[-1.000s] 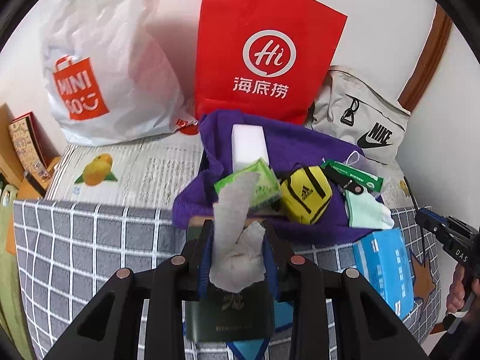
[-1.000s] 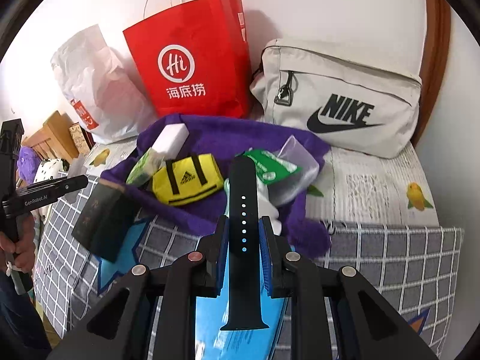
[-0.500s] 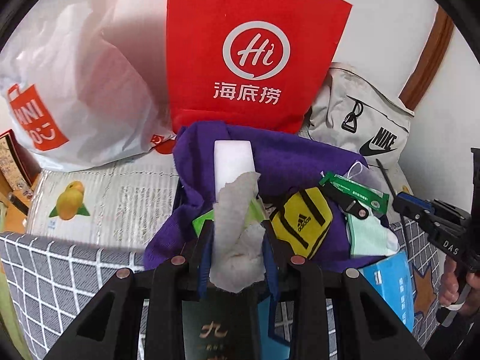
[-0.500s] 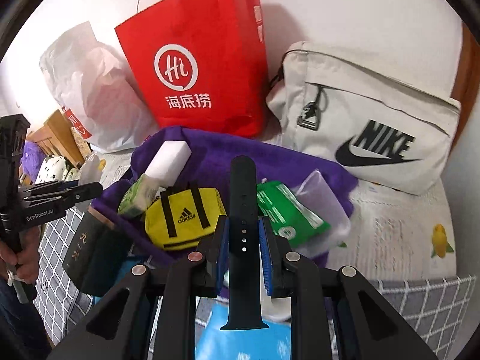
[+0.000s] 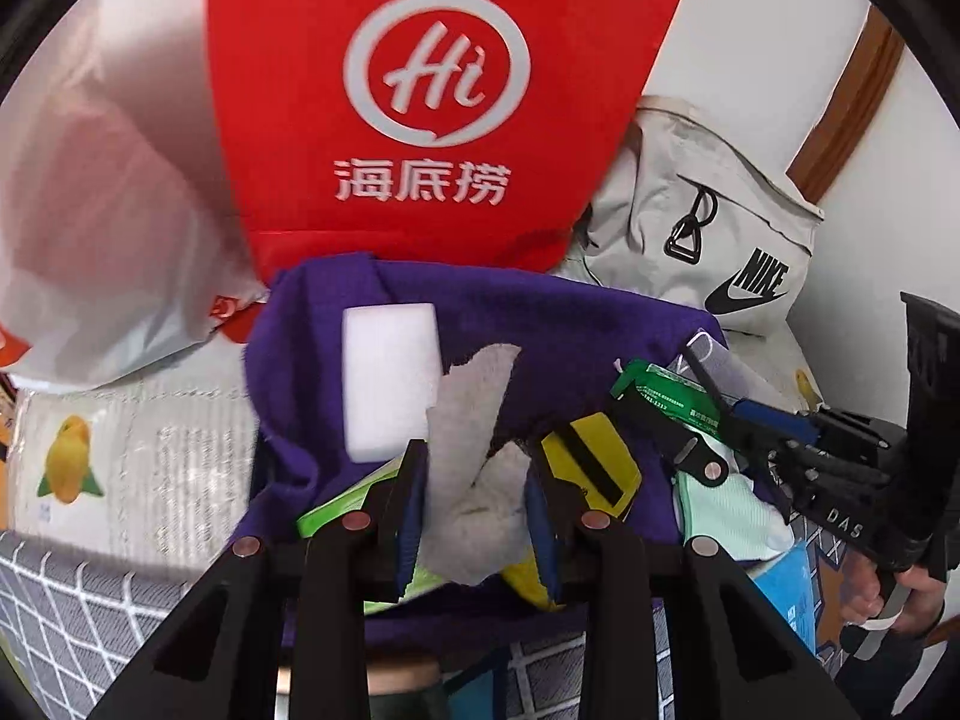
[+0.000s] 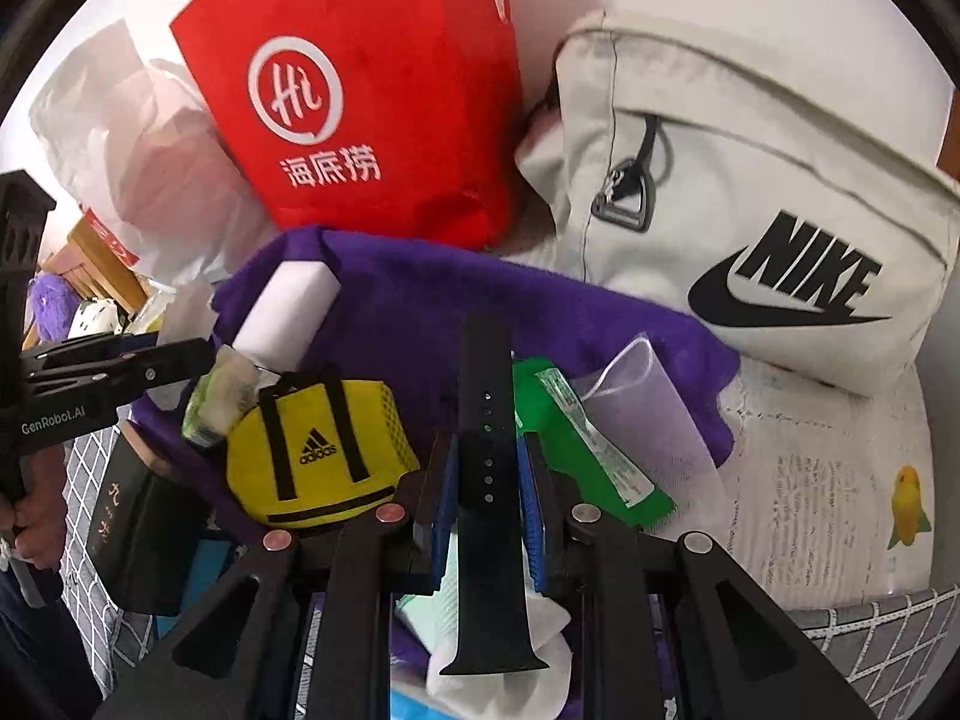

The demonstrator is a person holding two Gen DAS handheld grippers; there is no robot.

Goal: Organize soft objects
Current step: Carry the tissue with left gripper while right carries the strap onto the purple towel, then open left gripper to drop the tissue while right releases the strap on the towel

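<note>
My left gripper (image 5: 477, 468) is shut on a crumpled grey tissue (image 5: 474, 420), held over the purple towel (image 5: 540, 324). My right gripper (image 6: 487, 456) is shut on a black watch strap (image 6: 486, 420), also above the purple towel (image 6: 420, 300). On the towel lie a white sponge block (image 5: 387, 378), a yellow Adidas pouch (image 6: 318, 450), a green packet (image 6: 594, 462), a green tissue pack (image 5: 342, 510) and a clear plastic pouch (image 6: 648, 414). The right gripper shows at the right of the left wrist view (image 5: 708, 432).
A red Haidilao paper bag (image 5: 432, 102), a white plastic bag (image 5: 102, 210) and a grey Nike bag (image 6: 780, 210) stand behind the towel against the wall. A dark box (image 6: 126, 540) and a blue box (image 5: 786, 594) lie on the checked bedding (image 5: 72, 618).
Both grippers have moved forward toward the towel and the bags, which now look larger and closer. Each still holds its item.
</note>
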